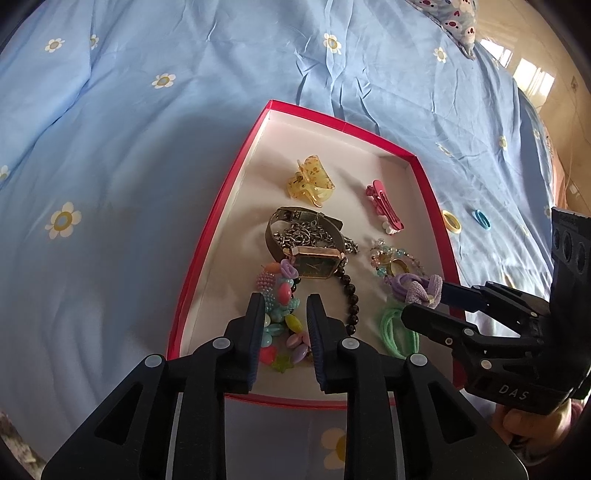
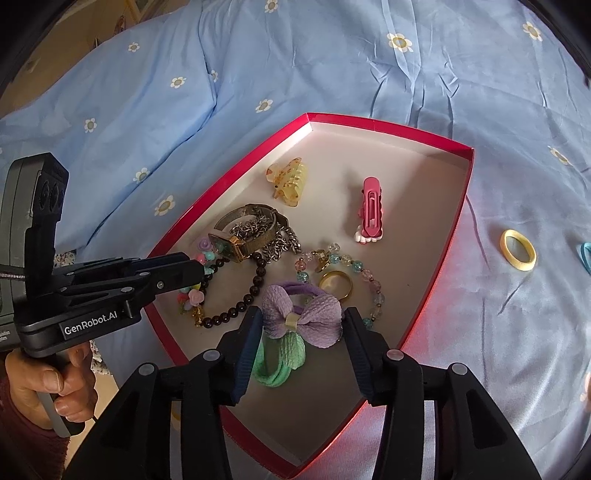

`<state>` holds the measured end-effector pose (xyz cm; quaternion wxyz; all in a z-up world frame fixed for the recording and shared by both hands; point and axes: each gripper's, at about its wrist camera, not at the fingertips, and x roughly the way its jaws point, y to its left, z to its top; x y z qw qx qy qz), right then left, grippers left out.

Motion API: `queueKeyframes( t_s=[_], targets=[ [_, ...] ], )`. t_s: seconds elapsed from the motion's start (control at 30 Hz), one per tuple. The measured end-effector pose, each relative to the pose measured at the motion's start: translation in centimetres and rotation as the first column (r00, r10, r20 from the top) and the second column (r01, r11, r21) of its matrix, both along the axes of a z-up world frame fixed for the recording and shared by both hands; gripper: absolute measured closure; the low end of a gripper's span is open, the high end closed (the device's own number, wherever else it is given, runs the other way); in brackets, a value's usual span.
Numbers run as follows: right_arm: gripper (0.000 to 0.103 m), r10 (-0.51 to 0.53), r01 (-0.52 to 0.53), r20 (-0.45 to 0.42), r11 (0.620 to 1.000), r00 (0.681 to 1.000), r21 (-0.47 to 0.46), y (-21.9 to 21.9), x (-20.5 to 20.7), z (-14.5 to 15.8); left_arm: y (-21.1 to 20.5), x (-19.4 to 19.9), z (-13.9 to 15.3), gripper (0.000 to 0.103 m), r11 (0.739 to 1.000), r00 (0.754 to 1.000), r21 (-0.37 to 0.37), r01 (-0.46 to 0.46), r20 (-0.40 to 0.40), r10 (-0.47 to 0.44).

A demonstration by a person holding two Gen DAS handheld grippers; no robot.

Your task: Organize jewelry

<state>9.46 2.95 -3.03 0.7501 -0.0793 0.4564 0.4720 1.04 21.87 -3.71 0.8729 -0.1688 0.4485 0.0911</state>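
A red box (image 1: 221, 206) (image 2: 229, 177) lies on the bed with jewelry inside: a yellow claw clip (image 1: 310, 181) (image 2: 290, 181), a pink hair clip (image 1: 384, 205) (image 2: 371, 214), a watch (image 1: 314, 260) (image 2: 236, 240), a black bead bracelet (image 1: 351, 299) (image 2: 236, 306), a colourful bead bracelet (image 1: 280, 321), a crystal bracelet (image 2: 354, 266), a gold ring (image 2: 335, 284) and a green hair tie (image 2: 280, 362). My right gripper (image 2: 301, 325) (image 1: 424, 299) is open around a purple bow hair tie (image 2: 303, 314) (image 1: 424, 290) inside the box. My left gripper (image 1: 286, 306) (image 2: 192, 267) is open above the colourful bracelet.
A yellow hair ring (image 1: 451, 220) (image 2: 518, 250) and a blue hair ring (image 1: 482, 218) (image 2: 585, 254) lie on the blue flowered bedsheet (image 1: 147, 110) right of the box. A patterned pillow (image 1: 447, 22) is at the far right.
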Motion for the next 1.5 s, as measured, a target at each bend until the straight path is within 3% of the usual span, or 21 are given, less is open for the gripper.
queueKeyframes(
  t_s=[0.4, 0.53, 0.8, 0.83, 0.87, 0.9, 0.93, 1.2, 1.5],
  targets=[
    [0.048, -0.015, 0.015, 0.006, 1.0, 1.0, 0.018, -0.7, -0.1, 0.6, -0.1, -0.9, 1.0, 0.077, 1.0, 1.0, 0.0, -0.013, 0.019, 0.013],
    [0.047, -0.035, 0.034, 0.012, 0.998, 0.999, 0.049, -1.8, -0.3, 1.4, -0.2, -1.7, 1.5, 0.055, 1.0, 0.999, -0.007, -0.025, 0.038, 0.025],
    [0.046, -0.101, 0.099, 0.002, 0.981, 0.995, 0.167, -4.8, -0.5, 2.2, -0.7, -3.3, 2.1, 0.03, 0.998, 0.995, -0.013, -0.068, 0.071, 0.068],
    [0.044, -0.102, 0.102, -0.006, 0.978, 0.995, 0.181, -5.0, -0.5, 2.3, -0.8, -3.4, 2.1, 0.025, 0.997, 0.995, -0.01, -0.077, 0.07, 0.077],
    [0.032, -0.103, 0.104, -0.01, 0.976, 0.995, 0.194, -5.3, -0.6, 2.3, -1.0, -3.6, 2.2, 0.023, 0.996, 0.994, -0.007, -0.085, 0.073, 0.086],
    [0.02, -0.105, 0.105, -0.012, 0.973, 0.994, 0.208, -5.6, -0.7, 2.4, -1.1, -3.9, 2.2, 0.023, 0.996, 0.993, -0.003, -0.094, 0.077, 0.094],
    [0.016, -0.105, 0.105, -0.011, 0.969, 0.994, 0.224, -5.9, -0.9, 2.5, -1.3, -4.1, 2.3, 0.021, 0.995, 0.992, 0.002, -0.103, 0.078, 0.102],
    [0.015, -0.103, 0.096, 0.01, 0.956, 0.995, 0.278, -7.3, -2.1, 3.3, -2.9, -5.5, 2.4, 0.015, 0.99, 0.991, 0.071, -0.122, 0.068, 0.117],
    [0.012, -0.072, 0.048, 0.077, 0.962, 0.994, 0.27, -8.3, -3.4, 5.1, -4.2, -7.4, 3.5, 0.012, 0.98, 0.989, 0.143, -0.136, 0.073, 0.127]
  ],
)
